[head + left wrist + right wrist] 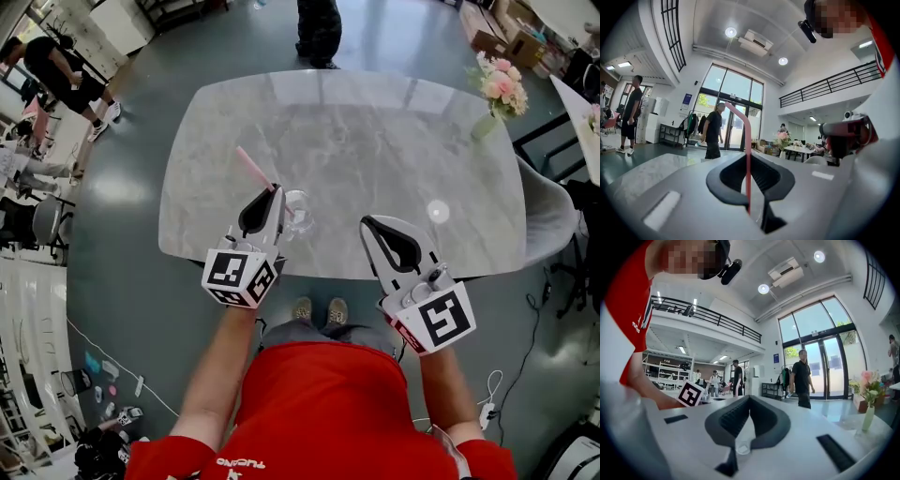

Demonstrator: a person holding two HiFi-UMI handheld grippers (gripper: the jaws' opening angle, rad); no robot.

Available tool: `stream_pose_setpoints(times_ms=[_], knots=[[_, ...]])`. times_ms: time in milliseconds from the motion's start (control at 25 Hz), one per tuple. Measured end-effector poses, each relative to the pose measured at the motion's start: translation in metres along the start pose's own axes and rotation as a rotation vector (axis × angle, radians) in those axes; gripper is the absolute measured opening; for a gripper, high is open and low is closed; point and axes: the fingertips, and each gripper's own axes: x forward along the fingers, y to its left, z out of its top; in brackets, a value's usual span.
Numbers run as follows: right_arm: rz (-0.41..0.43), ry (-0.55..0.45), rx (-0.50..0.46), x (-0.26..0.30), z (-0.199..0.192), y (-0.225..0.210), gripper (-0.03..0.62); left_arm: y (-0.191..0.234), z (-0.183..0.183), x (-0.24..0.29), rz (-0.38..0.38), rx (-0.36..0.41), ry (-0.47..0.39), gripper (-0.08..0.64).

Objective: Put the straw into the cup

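Observation:
A pink straw [255, 170] is pinched between the jaws of my left gripper [275, 192] and slants up and away to the left over the grey marble table [394, 141]. In the left gripper view the straw [747, 140] stands upright between the dark pads of the left gripper [757, 211]. A clear cup [298, 212] stands on the table just right of the left gripper's tip. My right gripper [367, 224] is to the right of the cup, apart from it, jaws together and empty. In its own view the right gripper [731, 461] shows closed tips.
A vase of pink flowers [500, 91] stands at the table's far right corner. A person [319, 30] stands beyond the table's far edge, and a chair [555, 217] sits at its right end. My feet are at the near edge.

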Motion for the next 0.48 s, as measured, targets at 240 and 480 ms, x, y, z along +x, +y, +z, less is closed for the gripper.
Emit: stream_pose_setpoints(times_ms=[240, 480], knots=[[-0.041, 0.034, 0.005, -0.004, -0.008, -0.011, 0.002, 0.006, -0.045, 0.024, 0.010, -0.045, 0.082, 0.028], [-0.062, 0.050, 0.015, 0.004, -0.013, -0.016, 0.002, 0.005, -0.073, 0.034, -0.008, -0.045, 0.145, 0.029]])
